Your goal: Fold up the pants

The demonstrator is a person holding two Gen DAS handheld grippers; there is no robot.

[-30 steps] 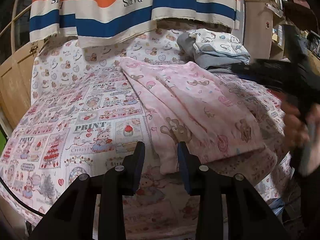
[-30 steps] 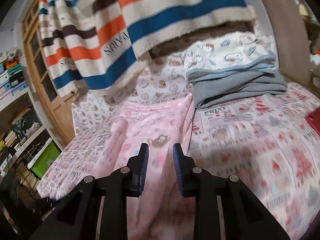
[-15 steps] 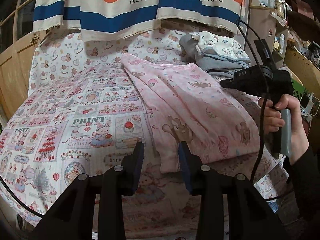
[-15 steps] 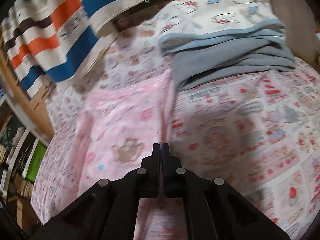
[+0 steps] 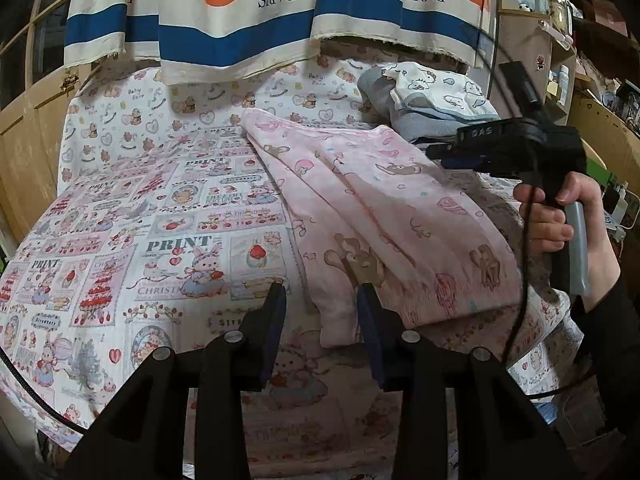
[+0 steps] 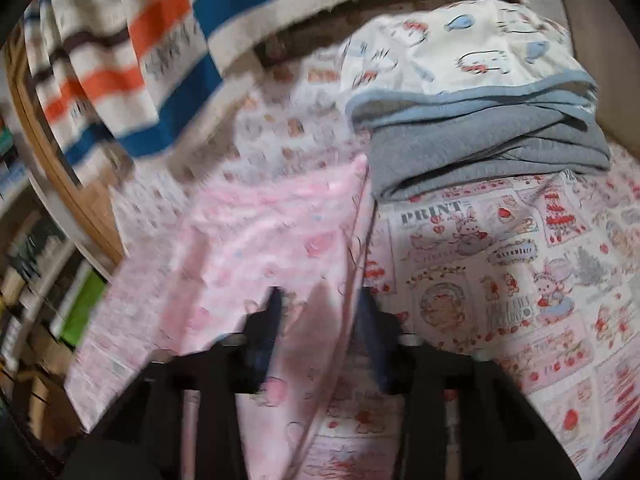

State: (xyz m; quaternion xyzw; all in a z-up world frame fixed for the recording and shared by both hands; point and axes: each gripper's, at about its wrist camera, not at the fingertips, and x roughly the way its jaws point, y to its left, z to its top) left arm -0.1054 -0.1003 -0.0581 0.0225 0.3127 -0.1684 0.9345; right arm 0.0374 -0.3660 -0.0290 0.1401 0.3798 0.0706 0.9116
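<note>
The pink cartoon-print pants [image 5: 380, 208] lie flat on the bed, running from the near edge toward the back. My left gripper [image 5: 322, 304] hovers open at their near corner, which shows in the gap without being pinched. A hand [image 5: 556, 220] carries my right gripper [image 5: 436, 156] above the pants' far right side. In the right wrist view, the right gripper [image 6: 318, 308] has its jaws opening, and the right edge of the pants [image 6: 256, 232] lies under the gap, not gripped.
A folded stack of grey and white kitty-print clothes [image 5: 432, 96] [image 6: 480, 120] sits at the back right, touching the pants' top corner. A striped "PARIS" cloth [image 5: 256, 12] hangs over the bed's far end. The printed sheet [image 5: 160, 220] spreads left; wooden panels [image 5: 24, 140] and shelves [image 5: 560, 40] flank the bed.
The right gripper moved in over the pants toward the folded stack; its jaws were shut half a second ago and now stand apart. The left gripper stayed put.
</note>
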